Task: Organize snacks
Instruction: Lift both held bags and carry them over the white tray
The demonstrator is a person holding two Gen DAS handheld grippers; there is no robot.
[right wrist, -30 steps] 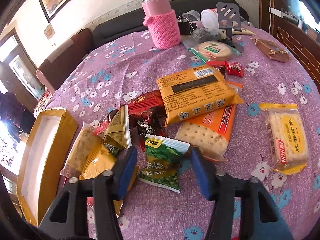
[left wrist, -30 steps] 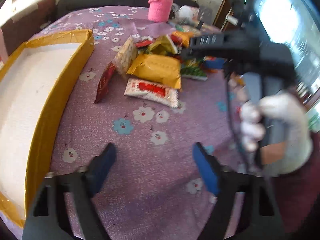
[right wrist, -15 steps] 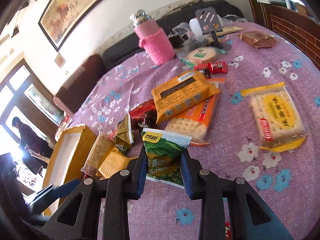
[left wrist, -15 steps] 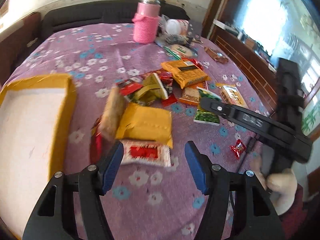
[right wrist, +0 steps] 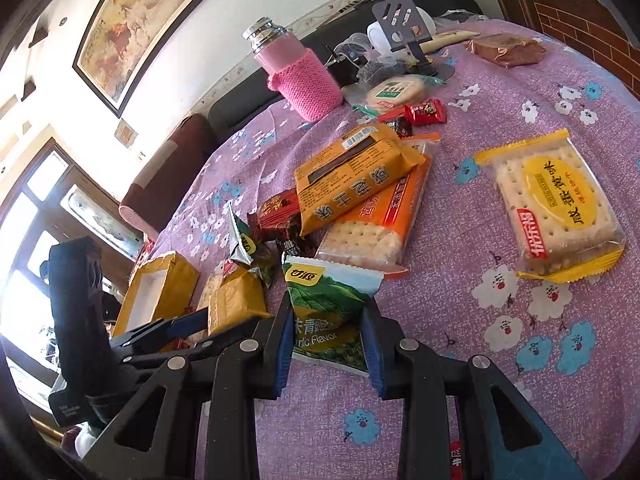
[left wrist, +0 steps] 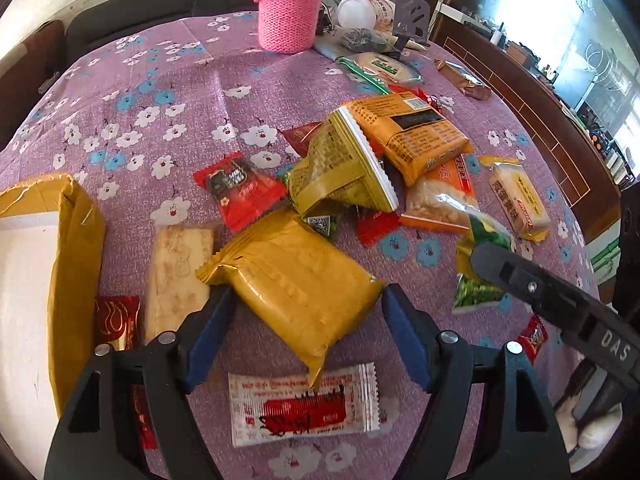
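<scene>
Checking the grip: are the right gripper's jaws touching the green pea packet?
Touching. The right wrist view shows the right gripper with both blue jaws pressed against the sides of the green pea packet, no gap on either side.

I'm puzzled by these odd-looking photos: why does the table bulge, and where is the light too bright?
Left wrist view: the fisheye lens curves the table, and the window is washed out white. Right wrist view: same bulge, dark rounded corners, glare at the window; the green packet looks sharp.
</scene>
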